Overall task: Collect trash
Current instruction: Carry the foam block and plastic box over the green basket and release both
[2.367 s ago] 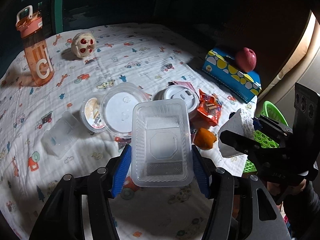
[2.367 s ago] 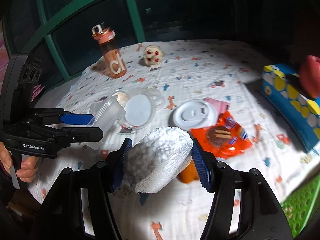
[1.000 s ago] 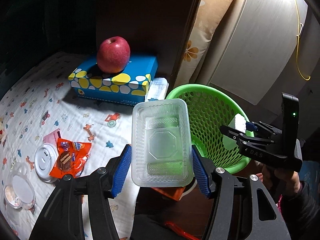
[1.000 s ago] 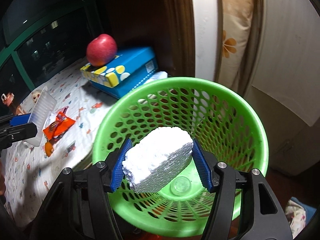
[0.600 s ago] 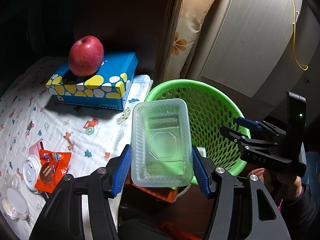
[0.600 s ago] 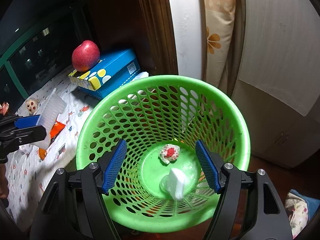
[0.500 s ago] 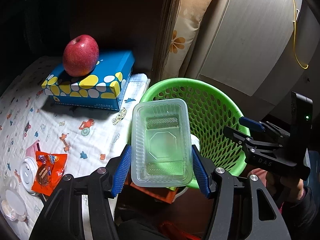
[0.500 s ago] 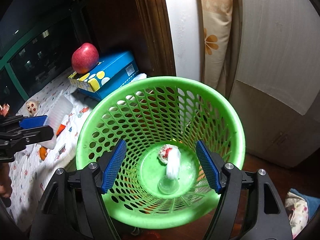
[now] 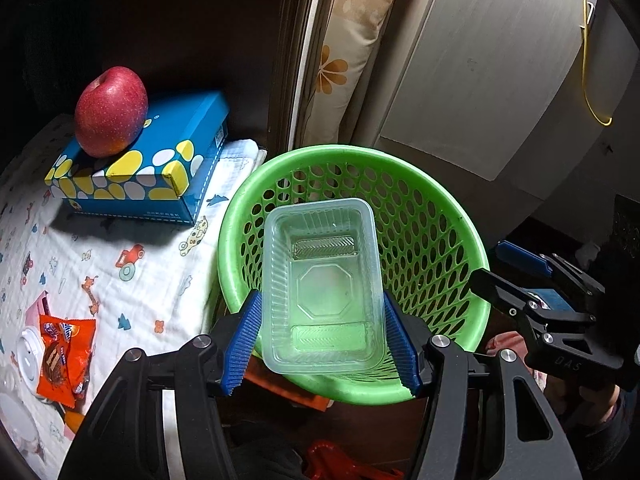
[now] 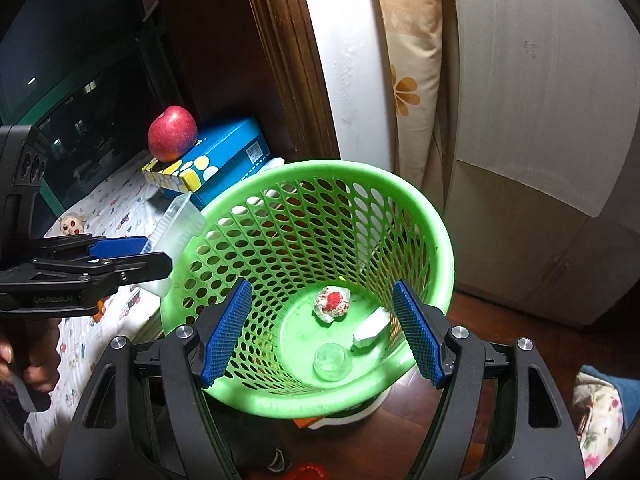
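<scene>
A white cloth printed with small cartoon animals and cars [image 9: 100, 264] covers the tabletop on the left. Just off its edge stands a round green plastic mesh basket [image 9: 432, 216]. On the cloth near the basket lies a blue cardboard tissue box with yellow and white spots [image 9: 160, 168], and a red apple [image 9: 111, 111] sits on top of it.

The left gripper [image 9: 322, 334] holds a clear rectangular plastic food container [image 9: 320, 284] between its jaws, above the near rim of the basket. The right gripper [image 10: 320, 328] hangs over the basket with its jaws wide and nothing between them.

On the basket floor lie a white foam block [image 10: 371, 329], a crumpled white wrapper with a red patch [image 10: 332, 303] and a small clear round lid [image 10: 330, 359]. An orange snack packet [image 9: 64, 354] lies on the cloth, touching a white round cup lid [image 9: 25, 356].
</scene>
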The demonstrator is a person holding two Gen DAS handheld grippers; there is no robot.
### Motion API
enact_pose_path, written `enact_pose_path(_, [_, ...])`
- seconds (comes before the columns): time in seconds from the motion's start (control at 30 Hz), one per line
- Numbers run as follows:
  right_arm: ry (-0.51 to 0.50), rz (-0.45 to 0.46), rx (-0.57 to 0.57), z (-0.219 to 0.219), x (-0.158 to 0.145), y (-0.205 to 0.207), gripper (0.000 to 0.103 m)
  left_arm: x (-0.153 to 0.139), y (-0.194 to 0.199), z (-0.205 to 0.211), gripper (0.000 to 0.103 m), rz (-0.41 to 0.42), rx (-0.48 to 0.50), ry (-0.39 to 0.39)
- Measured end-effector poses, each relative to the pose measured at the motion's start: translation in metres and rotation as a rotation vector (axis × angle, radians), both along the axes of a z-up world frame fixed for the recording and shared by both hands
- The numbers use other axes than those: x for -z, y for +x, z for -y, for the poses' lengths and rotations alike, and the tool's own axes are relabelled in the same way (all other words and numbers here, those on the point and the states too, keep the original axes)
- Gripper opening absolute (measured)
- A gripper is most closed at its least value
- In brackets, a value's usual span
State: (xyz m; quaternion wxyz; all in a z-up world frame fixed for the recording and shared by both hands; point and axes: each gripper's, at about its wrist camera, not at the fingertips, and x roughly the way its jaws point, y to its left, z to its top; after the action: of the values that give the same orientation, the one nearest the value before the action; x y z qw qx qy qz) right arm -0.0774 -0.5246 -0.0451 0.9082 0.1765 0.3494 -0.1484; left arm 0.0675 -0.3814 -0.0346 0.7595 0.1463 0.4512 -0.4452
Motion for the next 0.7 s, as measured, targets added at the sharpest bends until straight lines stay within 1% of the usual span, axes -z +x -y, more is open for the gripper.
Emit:
enact_pose_path(0.1, [0.007,0.005,-0.001,-0.001,0.000,-0.004,0.073,0.000,-0.002,0.004,0.060,-0.010,0.004,-0.009])
enact_pose_path(0.13, [0.008,0.005,-0.001,-0.001,0.000,-0.004,0.073,0.000,-0.003,0.004,0.064,-0.010,0.003,-0.009])
enact_pose_path(0.4, [0.022,0.016,-0.011,-0.008,-0.002,-0.008,0.073,-0.002,-0.004,-0.007,0.064,-0.005,-0.015,-0.017])
enact_pose_path(0.57, [0.029,0.029,-0.035,-0.020,-0.005,-0.006,0.073,-0.006,-0.002,-0.027,0.064,0.011,-0.051,-0.013])
enact_pose_path(0.6, [0.030,0.030,-0.040,-0.023,-0.005,-0.005,0.076,-0.007,-0.001,-0.032,0.065,0.018,-0.063,-0.010])
enact_pose_path(0.63, [0.028,0.034,-0.046,-0.027,-0.006,-0.004,0.077,-0.008,0.000,-0.038,0.068,0.022,-0.072,-0.011])
enact_pose_path(0.7, [0.023,0.038,-0.062,-0.034,-0.008,-0.001,0.078,-0.008,0.002,-0.050,0.068,0.029,-0.093,-0.008])
